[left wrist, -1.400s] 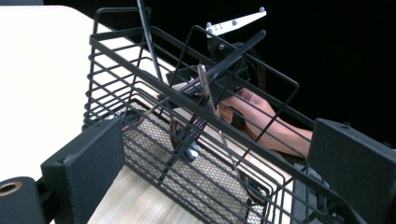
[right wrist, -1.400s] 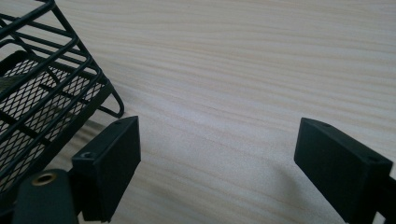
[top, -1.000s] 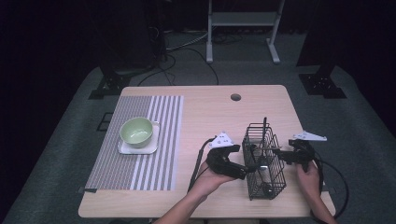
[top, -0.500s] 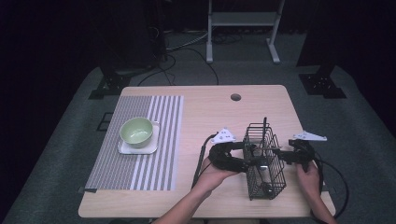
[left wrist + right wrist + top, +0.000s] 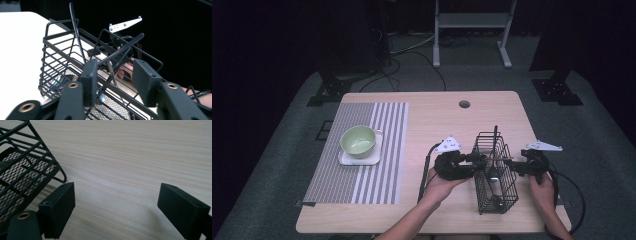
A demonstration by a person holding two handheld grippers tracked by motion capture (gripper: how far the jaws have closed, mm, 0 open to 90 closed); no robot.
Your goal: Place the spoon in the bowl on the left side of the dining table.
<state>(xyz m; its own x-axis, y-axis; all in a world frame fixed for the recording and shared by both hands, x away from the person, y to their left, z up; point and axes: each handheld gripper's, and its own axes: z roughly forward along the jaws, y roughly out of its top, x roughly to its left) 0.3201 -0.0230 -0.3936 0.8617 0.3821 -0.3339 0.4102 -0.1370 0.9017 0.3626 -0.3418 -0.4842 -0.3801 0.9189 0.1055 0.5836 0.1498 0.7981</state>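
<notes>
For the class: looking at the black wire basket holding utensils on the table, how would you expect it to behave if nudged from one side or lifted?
The wire basket is open wire, so probably light and apt to slide. It stands tall on a narrow base, with a long utensil leaning above its rim, so a high push might tip it. Its wires look stiff.

I saw the pale wooden tabletop (image 5: pixel 437 125) lit evenly from overhead, surroundings near black; soft shadows beneath the black wire basket (image 5: pixel 495 172); close-up black jaws blurred, tabletop slightly overexposed.

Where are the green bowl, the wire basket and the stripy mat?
green bowl (image 5: pixel 358 141), high view, on its inside.
wire basket (image 5: pixel 507 192), high view, on its right wall.
stripy mat (image 5: pixel 384 150), high view, on bare stripes right of the bowl.
</notes>
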